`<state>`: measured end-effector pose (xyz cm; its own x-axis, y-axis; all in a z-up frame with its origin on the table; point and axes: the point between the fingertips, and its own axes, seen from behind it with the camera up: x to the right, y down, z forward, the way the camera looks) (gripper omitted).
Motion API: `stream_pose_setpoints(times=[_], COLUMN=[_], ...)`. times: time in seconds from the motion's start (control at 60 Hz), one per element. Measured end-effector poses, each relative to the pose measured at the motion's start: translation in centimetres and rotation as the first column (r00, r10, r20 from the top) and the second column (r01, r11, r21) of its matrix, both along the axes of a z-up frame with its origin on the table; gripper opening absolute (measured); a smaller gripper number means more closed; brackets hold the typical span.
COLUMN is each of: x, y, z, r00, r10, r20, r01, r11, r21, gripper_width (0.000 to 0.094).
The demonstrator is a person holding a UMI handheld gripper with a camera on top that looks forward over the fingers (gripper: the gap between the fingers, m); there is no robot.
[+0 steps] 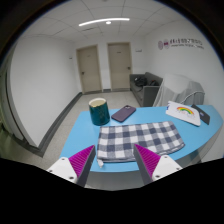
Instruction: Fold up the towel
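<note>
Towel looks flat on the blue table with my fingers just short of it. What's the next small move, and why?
Probably ease forward and down to the near edge of the checkered towel. The gripper is open, its fingers short of that edge and nothing between them, and the towel lies flat, unfolded, on the blue table. Taking the edge keeps clear of the green mug and phone beyond.

Wall sign (182, 42) text too small to read.

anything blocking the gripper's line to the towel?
Nothing visible. The checked towel lies flat on the blue table just ahead of the open gripper. The green mug and phone sit beyond the towel, off the path.
</note>
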<state>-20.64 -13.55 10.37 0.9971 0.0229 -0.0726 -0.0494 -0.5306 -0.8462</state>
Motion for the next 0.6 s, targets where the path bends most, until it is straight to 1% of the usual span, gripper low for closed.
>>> stream_pose_setpoints(times=[0.033,0.083,0.117,0.183,0.25,0.3,0.333,0.35,0.4,0.467,0.5,0.533,0.567,0.583,0.6], x=[-0.9,-1.6,-2.3,-2.9,-4.1,-4.4,-4.6,-4.6,-4.8,-4.9,-5.2,-4.8,-4.7,-4.7,-4.6], y=[1.1,3.0,5.1,6.3,8.5,9.3,9.7,10.0,10.8,10.9,11.1,11.2,11.2,11.3,11.3], z=[-1.4,-3.1,-5.1,-6.8,-8.0,-8.0,-8.1,-8.3,-9.6,-11.5,-11.3,-11.5,-11.4,-11.4,-11.4], r00=[1.000,0.999,0.999,0.998,0.994,0.988,0.980,0.976,0.965,0.958,0.963,0.964,0.962,0.959,0.956], r10=[0.022,0.048,0.049,0.066,0.110,0.137,0.160,0.169,0.185,0.208,0.204,0.195,0.192,0.196,0.201], r20=[-0.010,-0.013,-0.006,-0.002,0.017,0.070,0.118,0.140,0.188,0.196,0.178,0.180,0.194,0.204,0.215], r01=[-0.022,-0.048,-0.049,-0.066,-0.109,-0.139,-0.164,-0.175,-0.193,-0.210,-0.210,-0.200,-0.200,-0.205,-0.213], r11=[1.000,0.999,0.998,0.997,0.994,0.990,0.986,0.984,0.981,0.978,0.978,0.980,0.980,0.978,0.977], r21=[-0.019,-0.022,-0.024,-0.048,-0.015,0.013,0.026,0.030,0.025,-0.012,0.015,0.014,0.021,0.026,0.030], gripper_width=[0.0784,0.0763,0.0757,0.0754,0.0745,0.0729,0.0702,0.0681,0.0581,0.0445,0.0410,0.0359,0.0279,0.0257,0.0210])
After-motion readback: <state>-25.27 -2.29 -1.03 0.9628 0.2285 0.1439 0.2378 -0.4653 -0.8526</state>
